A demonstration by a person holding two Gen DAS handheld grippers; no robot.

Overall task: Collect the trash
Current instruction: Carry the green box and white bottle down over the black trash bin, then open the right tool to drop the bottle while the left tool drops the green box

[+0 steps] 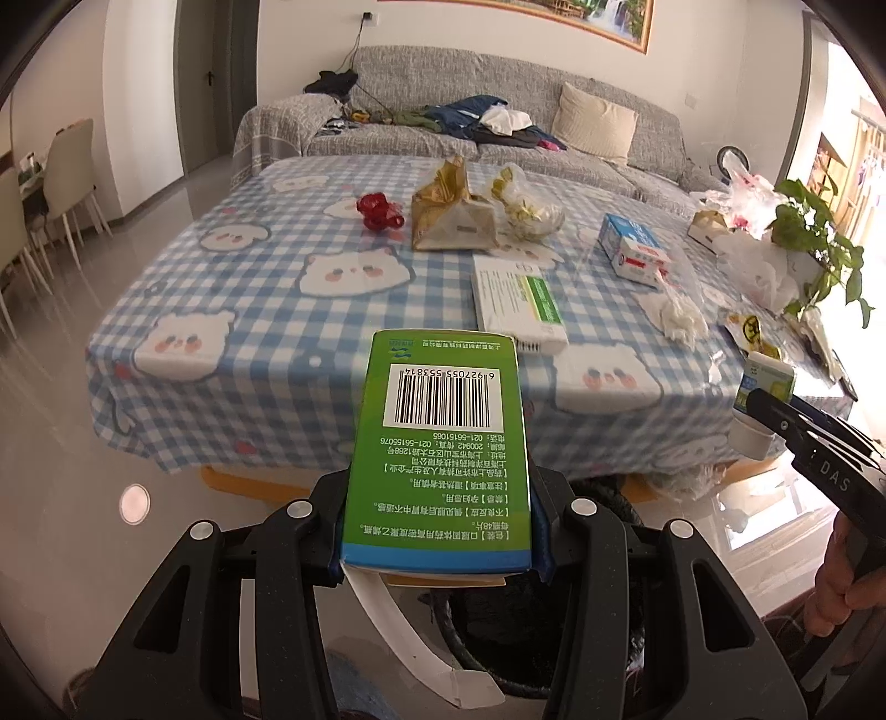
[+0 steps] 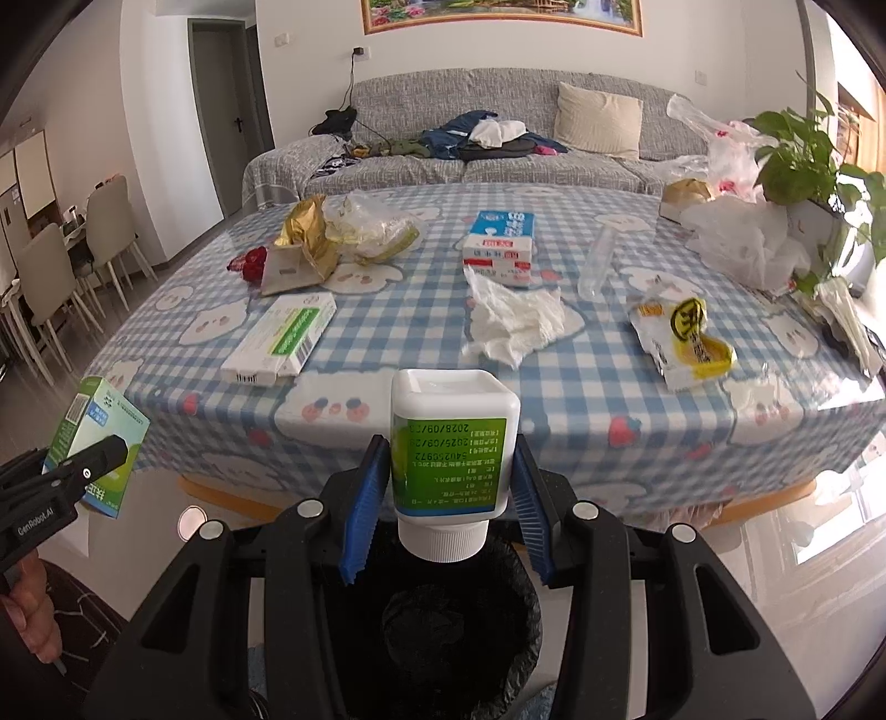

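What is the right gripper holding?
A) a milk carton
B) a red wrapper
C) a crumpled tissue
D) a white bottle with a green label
D: the right gripper is shut on the white bottle, held cap-down above the black-lined bin.

Pretty normal living room: grey sofa (image 2: 498, 155) along the white back wall, framed picture (image 2: 498, 16) above it, glossy pale floor (image 1: 83, 443), dining chairs (image 2: 61, 266) off left, bright daylight pouring in from the right.
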